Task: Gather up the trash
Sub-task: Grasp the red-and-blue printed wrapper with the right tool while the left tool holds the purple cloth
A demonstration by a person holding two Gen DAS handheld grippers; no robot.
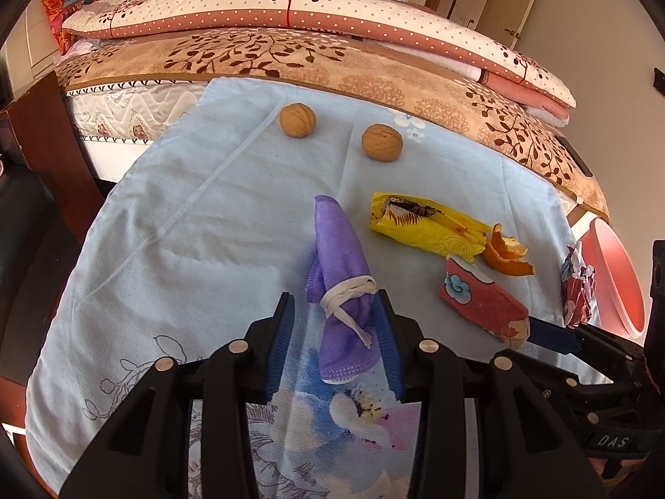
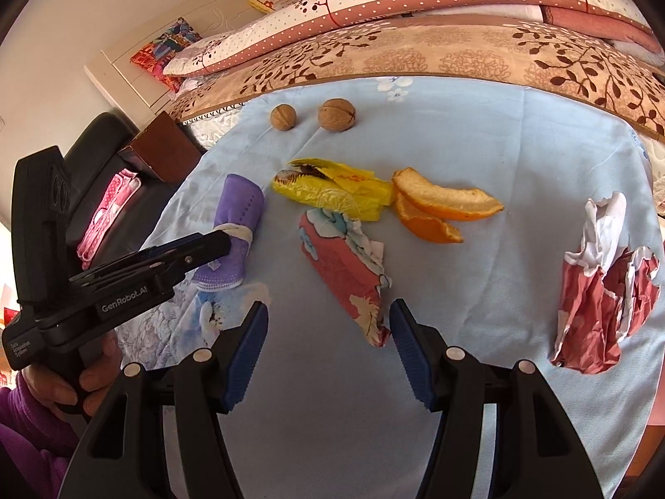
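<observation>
Left gripper [image 1: 338,345]: fingers [image 1: 280,345] astride the rolled purple cloth [image 1: 343,291]; right pad against the roll, left pad off it with a gap; held or not, cannot tell.
Right gripper [image 2: 328,353]: fingers [image 2: 245,357] spread, pads clear; tail of the red floral wrapper [image 2: 347,274] just between the tips, untouched.
Trash, right wrist view: yellow wrapper [image 2: 332,191] at 12 o'clock of the red floral wrapper, touching it; orange peel [image 2: 440,203] at 2 o'clock; crumpled red-and-white paper [image 2: 598,287] at 3 o'clock, well apart.
Walnuts [image 2: 284,117]: pair at 12 o'clock, near the far edge of the blue sheet [image 2: 478,133].
Edges: crumpled paper close to the sheet's right edge; pink bin [image 1: 615,274] just past it in the left wrist view; purple roll near the left edge at 9 o'clock.
Open room: bare sheet between red floral wrapper and crumpled paper; bare stretch at 10 o'clock of the purple roll, left wrist view.
Bed [image 1: 291,58]: folded quilt beyond the sheet at 12 o'clock.
</observation>
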